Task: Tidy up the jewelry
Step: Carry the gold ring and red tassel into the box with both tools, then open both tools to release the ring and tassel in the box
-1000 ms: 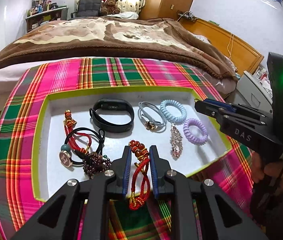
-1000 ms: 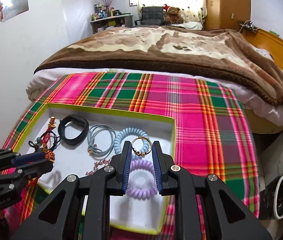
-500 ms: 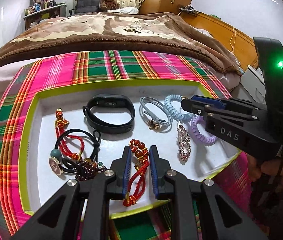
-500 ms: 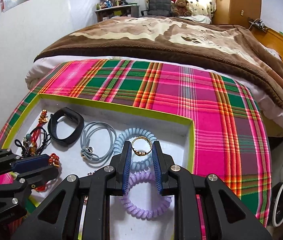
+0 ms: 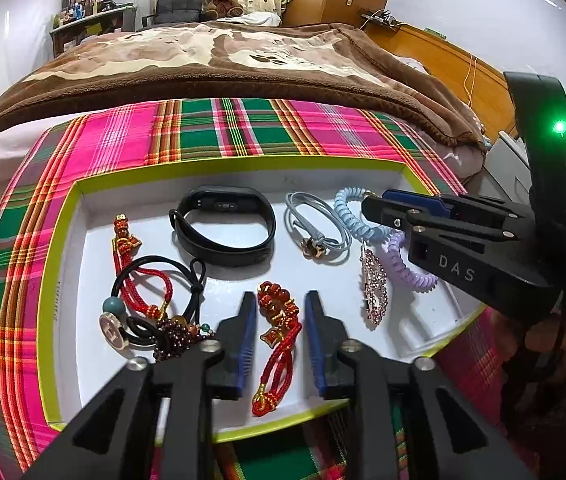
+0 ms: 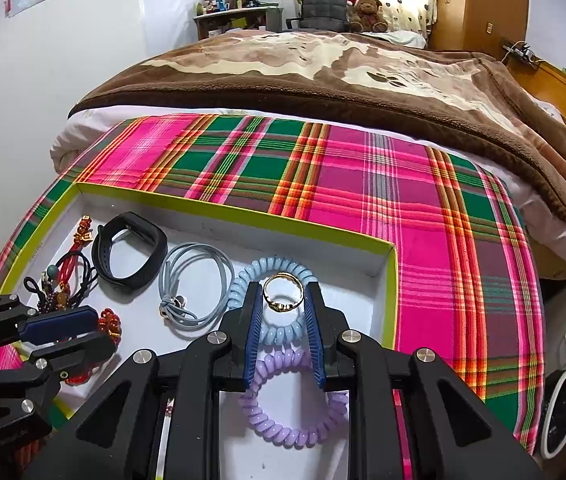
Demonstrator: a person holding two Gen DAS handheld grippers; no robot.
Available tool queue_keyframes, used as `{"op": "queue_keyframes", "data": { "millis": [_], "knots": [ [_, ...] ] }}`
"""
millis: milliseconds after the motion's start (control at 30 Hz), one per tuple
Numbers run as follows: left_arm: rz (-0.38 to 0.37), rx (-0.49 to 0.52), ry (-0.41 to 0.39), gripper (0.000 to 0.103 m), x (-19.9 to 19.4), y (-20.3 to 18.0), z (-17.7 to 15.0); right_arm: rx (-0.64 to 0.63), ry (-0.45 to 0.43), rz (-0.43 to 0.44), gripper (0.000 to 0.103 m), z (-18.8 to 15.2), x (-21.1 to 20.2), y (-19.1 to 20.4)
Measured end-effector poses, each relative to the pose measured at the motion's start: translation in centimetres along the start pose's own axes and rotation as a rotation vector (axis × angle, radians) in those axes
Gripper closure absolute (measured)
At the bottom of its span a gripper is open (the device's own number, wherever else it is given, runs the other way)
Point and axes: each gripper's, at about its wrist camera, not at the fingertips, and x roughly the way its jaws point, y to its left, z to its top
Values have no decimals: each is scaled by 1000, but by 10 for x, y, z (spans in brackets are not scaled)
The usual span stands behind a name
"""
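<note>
A white tray with a lime rim [image 5: 243, 168] lies on a plaid cloth and holds several pieces of jewelry. My left gripper [image 5: 280, 296] hovers low over the tray's near edge with its jaws opening. A red knotted charm [image 5: 279, 332] lies on the tray floor between the jaws, and neither pad touches it. My right gripper [image 6: 282, 287] is shut on a gold ring [image 6: 282, 306], held above a light blue coil hair tie [image 6: 275, 268] and a purple coil tie [image 6: 291, 420]. The right gripper [image 5: 379, 204] also shows from the left wrist view, over the tray's right end.
A black fitness band [image 5: 223, 224], a grey cord bracelet [image 5: 315, 228], a rhinestone clip [image 5: 375, 284] and a tangle of black ties and red cord [image 5: 151, 296] fill the tray. The plaid cloth [image 6: 423, 220] lies bare to the right. A brown blanket [image 6: 323, 80] covers the bed behind.
The left jaws have spread apart and let go of the red charm, which now rests in the tray. The right gripper has come lower over the coil ties, still holding the ring.
</note>
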Motion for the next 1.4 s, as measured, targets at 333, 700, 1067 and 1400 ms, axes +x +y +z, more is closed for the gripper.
{"op": "queue_keyframes", "data": {
  "millis": [333, 700, 1067, 1400],
  "knots": [
    [1, 3, -5, 70, -2, -1, 1, 5, 1, 7, 68, -1, 0, 1],
    [32, 12, -21, 64, -12, -6, -1, 45, -37, 23, 67, -2, -16, 0],
    [131, -11, -103, 57, -54, -12, -14, 128, -130, 42, 66, -17, -66, 5],
    [235, -42, -172, 55, -94, -16, -36, 139, -198, -17, 65, -48, -114, 29]
  ]
}}
